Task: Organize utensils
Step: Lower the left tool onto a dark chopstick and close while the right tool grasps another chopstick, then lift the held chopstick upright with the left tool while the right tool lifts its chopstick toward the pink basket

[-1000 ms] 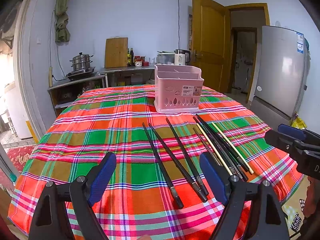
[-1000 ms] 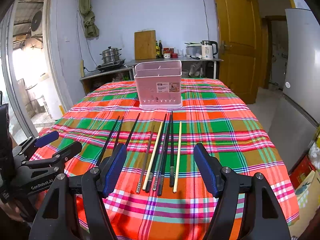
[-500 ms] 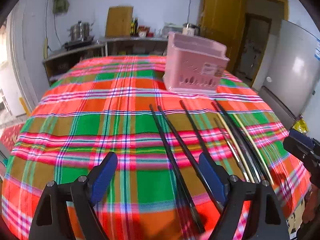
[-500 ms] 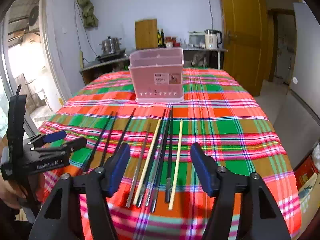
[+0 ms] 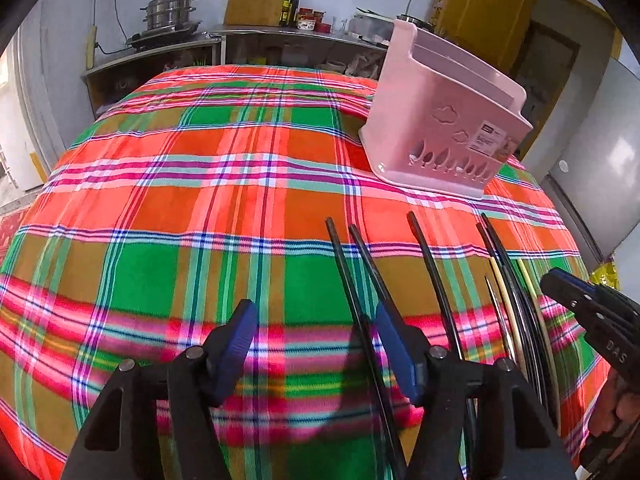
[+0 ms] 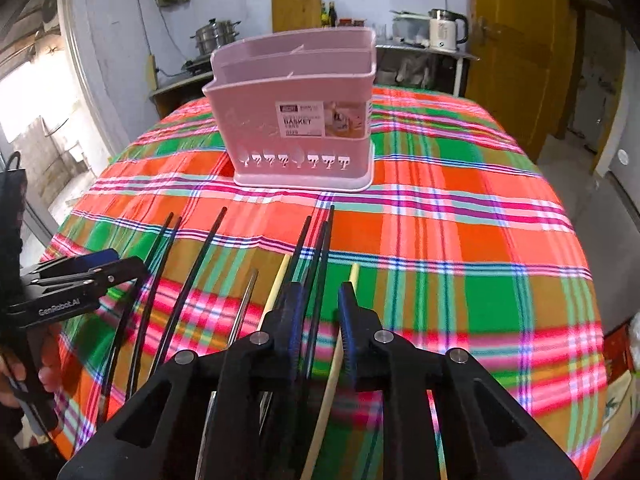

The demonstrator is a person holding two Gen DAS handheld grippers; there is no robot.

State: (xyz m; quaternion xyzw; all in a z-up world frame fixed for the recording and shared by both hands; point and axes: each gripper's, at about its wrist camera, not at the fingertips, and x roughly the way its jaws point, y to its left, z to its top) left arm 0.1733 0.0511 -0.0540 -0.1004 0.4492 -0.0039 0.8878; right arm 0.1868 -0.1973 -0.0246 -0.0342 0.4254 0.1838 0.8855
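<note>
One pink basket (image 6: 296, 120); two tongs (image 6: 316, 308)

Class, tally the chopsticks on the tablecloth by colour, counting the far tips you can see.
Black chopsticks: 6
Pale wooden chopsticks: 2
Silver metal chopstick: 1
Total: 9 tips visible; they overlap, so more may be hidden.

A wooden cutting board (image 6: 296, 6) leans against the wall. Left of it stands a steel pot (image 6: 215, 33); right of it, a white kettle (image 6: 444, 30).
</note>
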